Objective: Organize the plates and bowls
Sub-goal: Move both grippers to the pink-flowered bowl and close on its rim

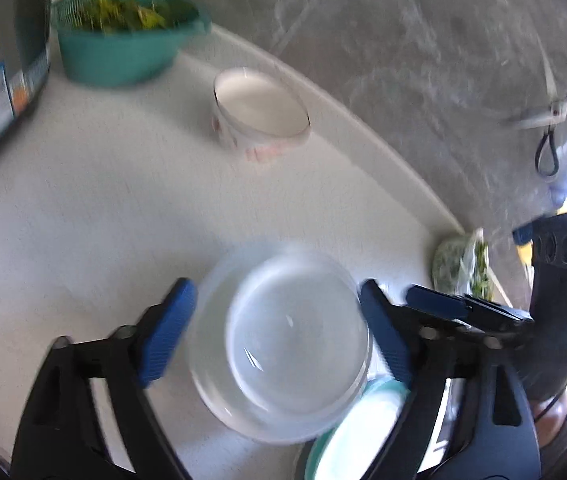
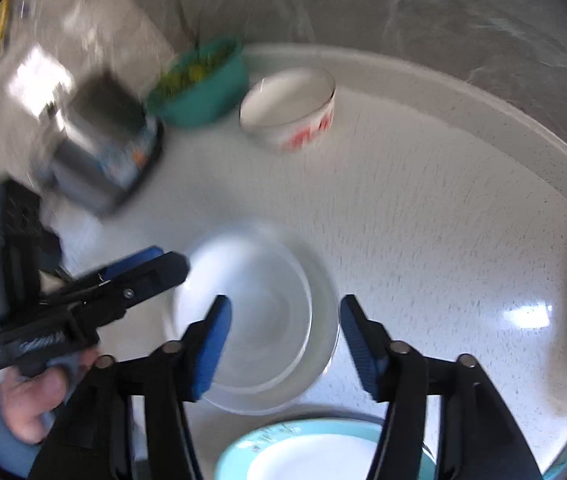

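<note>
though blurred, greens point(image 1: 123, 12) in teal colander point(image 1: 123, 56)

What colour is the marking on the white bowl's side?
Red, on the white bowl; the right wrist view shows it best.

Both cameras ride on the tongs and look steeply down along the blue fingers at the white tabletop point(image 1: 83, 184), from close above. The left wrist view faces the wall corner at right; the right wrist view looks from the other side. Both share the clear glass bowls point(image 1: 283, 336), the white bowl point(image 2: 289, 110) and the teal colander point(image 1: 123, 40)
</note>
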A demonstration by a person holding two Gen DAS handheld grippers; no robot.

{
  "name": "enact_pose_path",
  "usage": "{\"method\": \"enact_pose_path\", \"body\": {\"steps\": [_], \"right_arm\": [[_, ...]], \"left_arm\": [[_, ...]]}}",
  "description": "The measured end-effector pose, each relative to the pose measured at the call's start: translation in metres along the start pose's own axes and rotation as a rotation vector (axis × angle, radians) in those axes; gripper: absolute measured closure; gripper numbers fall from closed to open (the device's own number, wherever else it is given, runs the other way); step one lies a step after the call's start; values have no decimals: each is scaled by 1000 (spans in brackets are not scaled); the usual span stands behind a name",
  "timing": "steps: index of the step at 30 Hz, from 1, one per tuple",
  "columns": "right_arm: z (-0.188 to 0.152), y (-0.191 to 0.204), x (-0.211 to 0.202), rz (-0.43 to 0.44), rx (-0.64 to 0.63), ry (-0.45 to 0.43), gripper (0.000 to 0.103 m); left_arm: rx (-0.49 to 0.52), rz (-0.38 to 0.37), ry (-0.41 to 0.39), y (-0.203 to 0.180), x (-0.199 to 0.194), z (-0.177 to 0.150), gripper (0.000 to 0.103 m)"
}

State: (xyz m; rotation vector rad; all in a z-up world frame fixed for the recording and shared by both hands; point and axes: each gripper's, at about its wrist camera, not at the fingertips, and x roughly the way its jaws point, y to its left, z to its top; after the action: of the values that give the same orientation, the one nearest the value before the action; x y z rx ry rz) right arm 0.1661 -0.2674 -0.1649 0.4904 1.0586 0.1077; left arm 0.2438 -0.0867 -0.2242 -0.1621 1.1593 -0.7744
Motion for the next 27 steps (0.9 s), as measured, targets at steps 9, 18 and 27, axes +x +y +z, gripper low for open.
{"method": "enact_pose_path", "body": {"steps": [9,18,27], "right_arm": [[91,-66,-7,321,283,-70,30],[144,-81,82,385,371,48,30],[157,-90,128,379,387,104,36]], "left_arm": [[66,-5,-21,27,26,101,3],[28,36,98,49,90,160,7],[3,34,159,67,132,178,27]]}}
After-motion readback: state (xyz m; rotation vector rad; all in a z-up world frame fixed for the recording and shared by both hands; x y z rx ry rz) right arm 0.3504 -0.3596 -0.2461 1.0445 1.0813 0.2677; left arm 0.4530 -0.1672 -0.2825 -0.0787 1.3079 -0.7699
